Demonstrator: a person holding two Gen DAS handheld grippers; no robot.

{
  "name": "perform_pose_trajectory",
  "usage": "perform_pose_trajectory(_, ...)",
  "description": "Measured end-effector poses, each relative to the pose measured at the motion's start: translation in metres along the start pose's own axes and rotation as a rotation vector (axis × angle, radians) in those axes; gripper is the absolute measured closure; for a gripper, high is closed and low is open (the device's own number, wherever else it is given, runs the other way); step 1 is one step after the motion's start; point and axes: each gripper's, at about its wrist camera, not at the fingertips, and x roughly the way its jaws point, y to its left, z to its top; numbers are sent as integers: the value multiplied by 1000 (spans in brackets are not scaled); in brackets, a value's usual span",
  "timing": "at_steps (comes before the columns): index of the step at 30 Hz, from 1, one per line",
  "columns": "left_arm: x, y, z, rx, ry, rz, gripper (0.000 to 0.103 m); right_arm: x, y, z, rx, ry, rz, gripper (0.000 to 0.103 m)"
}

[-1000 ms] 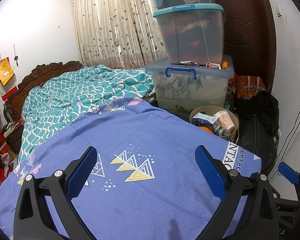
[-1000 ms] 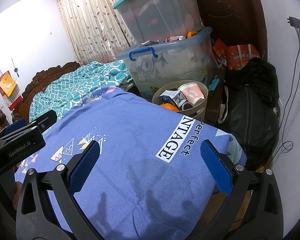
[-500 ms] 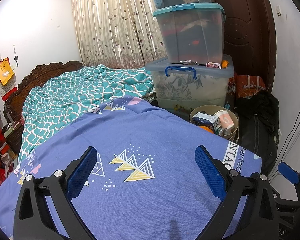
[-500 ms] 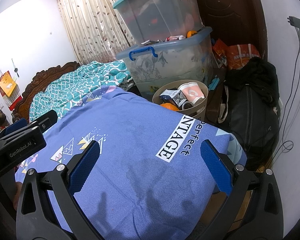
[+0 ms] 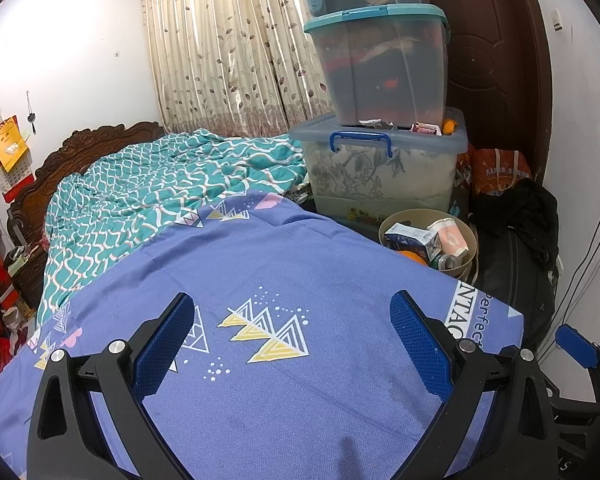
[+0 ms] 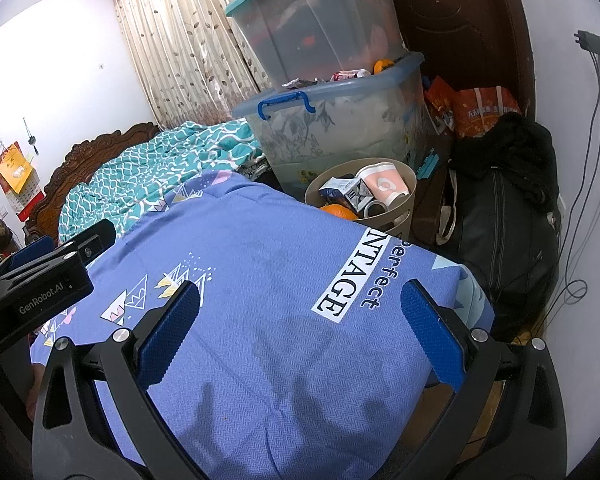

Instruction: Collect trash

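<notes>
A round beige bin (image 5: 471, 240) (image 6: 410, 178) stands on the floor beyond the foot of the bed. Inside it lie a blue-and-white carton (image 5: 410, 236) (image 6: 340, 192), a pink-and-white paper cup (image 5: 450, 232) (image 6: 386, 184), an orange (image 5: 414, 257) (image 6: 338, 212) and a can (image 5: 448, 262) (image 6: 374, 209). My left gripper (image 5: 292, 334) hangs open over the blue bed cover (image 5: 260, 264), nothing between its fingers. Further right, my right gripper (image 6: 300, 330) is open too, over the cover's corner (image 6: 300, 248). No loose trash shows on the bed.
Stacked clear storage boxes (image 5: 380, 120) (image 6: 332, 92) stand behind the bin, small items on the lower lid. A black bag (image 5: 516, 256) (image 6: 504, 216) and orange bags (image 6: 484, 110) sit by the dark door. A teal quilt (image 5: 148, 192) covers the far bed.
</notes>
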Motion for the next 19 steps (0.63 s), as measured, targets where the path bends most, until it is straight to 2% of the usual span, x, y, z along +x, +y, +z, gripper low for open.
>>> perform_pose_trajectory(19,0,6,-9,-1,13,-16,9,0,-1,1,0,1,0,4)
